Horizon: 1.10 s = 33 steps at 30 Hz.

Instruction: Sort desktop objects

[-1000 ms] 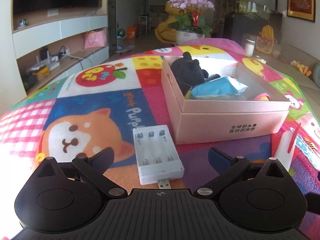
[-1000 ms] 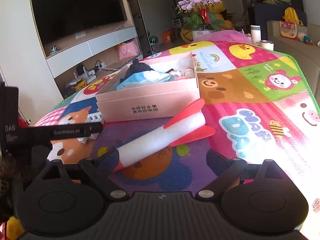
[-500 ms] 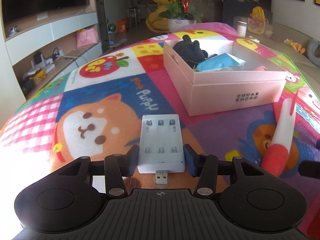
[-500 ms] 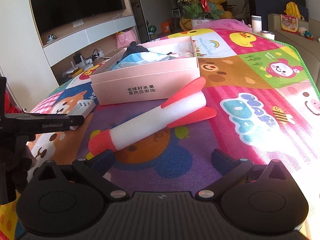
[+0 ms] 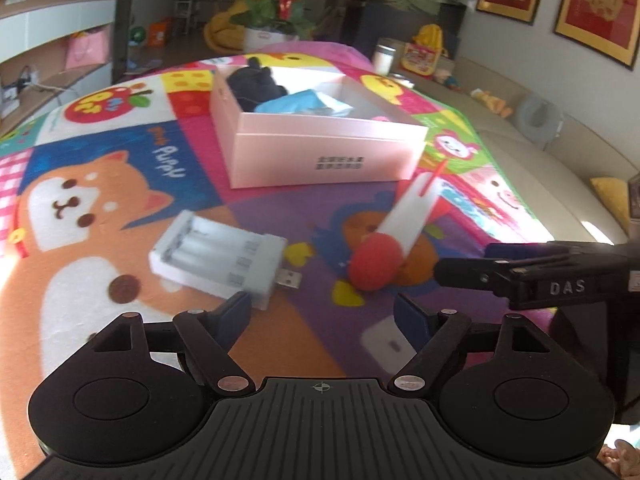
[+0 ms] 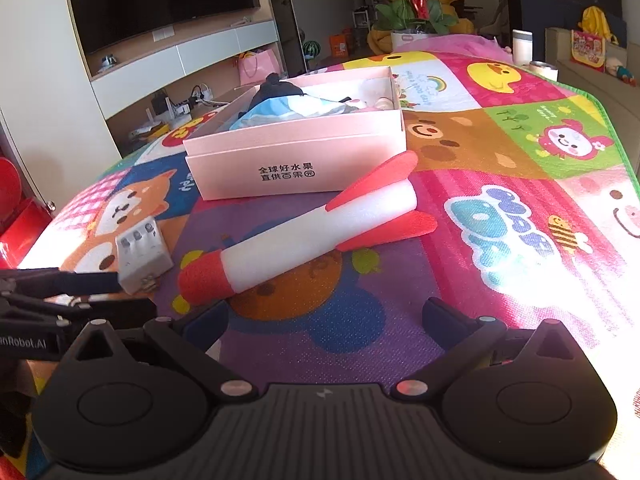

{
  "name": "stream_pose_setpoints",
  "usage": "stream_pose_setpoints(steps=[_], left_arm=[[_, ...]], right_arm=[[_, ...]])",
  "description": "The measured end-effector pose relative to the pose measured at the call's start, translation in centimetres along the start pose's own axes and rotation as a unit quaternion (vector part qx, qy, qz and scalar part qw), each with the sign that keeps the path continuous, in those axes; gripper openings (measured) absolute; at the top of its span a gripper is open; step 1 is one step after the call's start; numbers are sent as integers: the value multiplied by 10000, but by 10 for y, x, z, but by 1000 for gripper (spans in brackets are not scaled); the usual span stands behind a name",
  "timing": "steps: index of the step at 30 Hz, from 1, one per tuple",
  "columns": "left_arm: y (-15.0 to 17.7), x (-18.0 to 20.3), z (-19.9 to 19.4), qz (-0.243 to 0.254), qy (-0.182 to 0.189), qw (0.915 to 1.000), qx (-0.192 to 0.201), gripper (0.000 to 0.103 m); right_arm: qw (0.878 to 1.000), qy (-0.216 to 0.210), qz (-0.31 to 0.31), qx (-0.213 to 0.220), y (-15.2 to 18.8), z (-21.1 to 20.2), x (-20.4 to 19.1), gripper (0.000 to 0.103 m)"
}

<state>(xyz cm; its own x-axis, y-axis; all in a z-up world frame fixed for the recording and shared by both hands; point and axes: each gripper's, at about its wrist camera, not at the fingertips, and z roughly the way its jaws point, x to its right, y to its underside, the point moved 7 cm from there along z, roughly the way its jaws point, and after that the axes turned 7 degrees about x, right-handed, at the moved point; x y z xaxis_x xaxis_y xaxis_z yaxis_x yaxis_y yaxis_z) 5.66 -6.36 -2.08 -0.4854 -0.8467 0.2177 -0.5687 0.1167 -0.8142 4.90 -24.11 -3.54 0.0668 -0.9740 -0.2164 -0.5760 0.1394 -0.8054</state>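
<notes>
A white battery charger [image 5: 219, 256] with a USB plug lies on the colourful play mat, just ahead and left of my open left gripper [image 5: 323, 312]; it also shows in the right wrist view [image 6: 141, 254]. A white foam rocket [image 6: 308, 232] with a red nose and fins lies ahead of my open right gripper [image 6: 326, 316]; it also shows in the left wrist view [image 5: 400, 232]. A pink open box [image 5: 320, 148] holding a dark plush toy [image 5: 254, 84] and a blue packet [image 5: 302, 102] stands behind both objects.
The right gripper's side [image 5: 540, 276] reaches in at the right of the left wrist view. A flower pot [image 6: 412, 8] stands past the mat's far end. A sofa [image 5: 540, 152] runs along the right edge, and TV shelves [image 6: 168, 60] along the left.
My left gripper was closed around the charger half a second ago and now stands open, turned to the right. The charger lies rotated, off to its left. The right gripper has edged back slightly.
</notes>
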Motion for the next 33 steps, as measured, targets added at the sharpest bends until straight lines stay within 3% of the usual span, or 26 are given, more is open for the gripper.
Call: stream_pose_setpoints(steps=[2, 3, 7, 12, 18, 22, 25, 29, 33], left_arm=[[-4, 8, -3, 184, 88, 9996, 173, 98], [-6, 9, -5, 290, 16, 9991, 302, 98], [-10, -9, -9, 554, -627, 9951, 518, 102], [-16, -52, 1, 79, -979, 9944, 396, 102], [-22, -69, 21, -536, -595, 9960, 390, 103], [-22, -60, 23, -594, -260, 9973, 352, 103], [-16, -46, 22, -275, -66, 9993, 250, 103], [-10, -38, 19, -175, -49, 9995, 250, 103], [-8, -39, 17, -212, -384, 9986, 288, 103]], right_arm=[[9996, 99, 223, 110, -2, -3, 7, 103], [9992, 247, 267, 152, -2, -3, 11, 103], [9988, 333, 280, 208, -2, -2, 12, 103], [9982, 575, 31, 140, 0, 3, 6, 103], [9977, 664, -75, 106, 1, 4, 5, 103], [9976, 682, -98, 96, 1, 5, 5, 103], [9970, 745, -196, 51, 2, 6, 3, 103], [9948, 909, -459, -72, 3, 10, -3, 103], [9937, 939, -592, -141, 4, 11, -5, 103]])
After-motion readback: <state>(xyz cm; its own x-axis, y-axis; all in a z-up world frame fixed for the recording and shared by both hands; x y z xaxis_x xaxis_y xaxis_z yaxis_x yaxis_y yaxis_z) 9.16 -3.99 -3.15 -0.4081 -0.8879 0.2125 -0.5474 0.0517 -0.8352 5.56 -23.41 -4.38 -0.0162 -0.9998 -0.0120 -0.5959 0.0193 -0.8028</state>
